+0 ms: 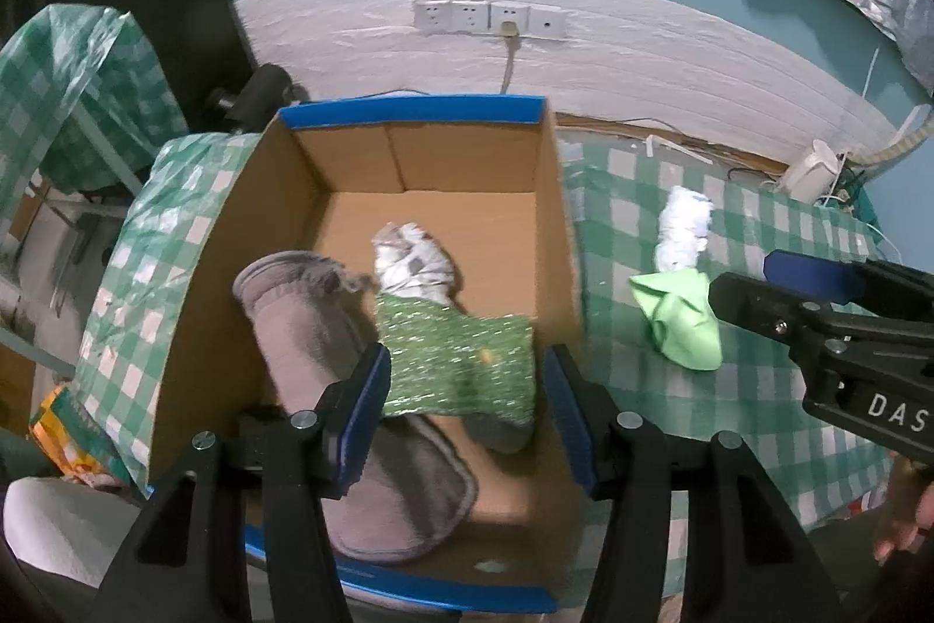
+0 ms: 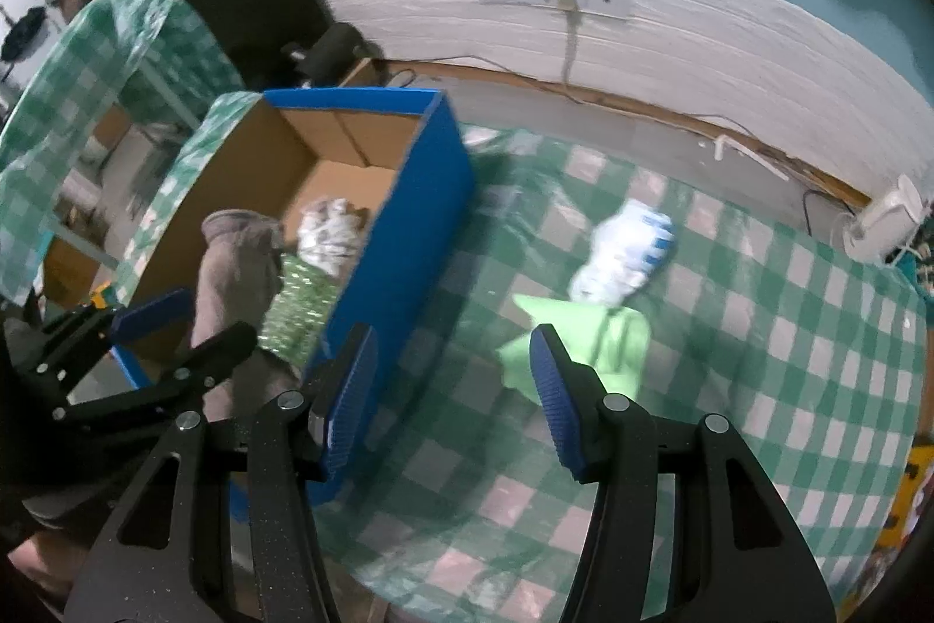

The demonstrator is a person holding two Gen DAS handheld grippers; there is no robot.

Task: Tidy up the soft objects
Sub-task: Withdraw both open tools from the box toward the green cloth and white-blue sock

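A blue-edged cardboard box (image 1: 274, 191) (image 2: 408, 191) stands on the green checked table. In it lie a grey slipper (image 1: 327, 331) (image 2: 233, 261), a sparkly green cloth (image 1: 461, 360) (image 2: 298, 302) and a white-grey bundle (image 1: 414, 261) (image 2: 327, 232). My left gripper (image 1: 467, 401) is open above the box, the green cloth between its fingers but apart from them. My right gripper (image 2: 449, 389) is open over the table right of the box, just short of a light green cloth (image 2: 619, 337) (image 1: 683, 319). A white and blue bundle (image 2: 624, 249) (image 1: 683, 232) lies behind that cloth.
The checked tablecloth (image 2: 759, 331) covers the table. A white wall with sockets (image 1: 490, 18) runs behind. A white device (image 2: 887, 220) with cables sits at the far right. A second checked cover (image 1: 64, 86) hangs at left. Yellow packaging (image 1: 58, 436) lies at the lower left.
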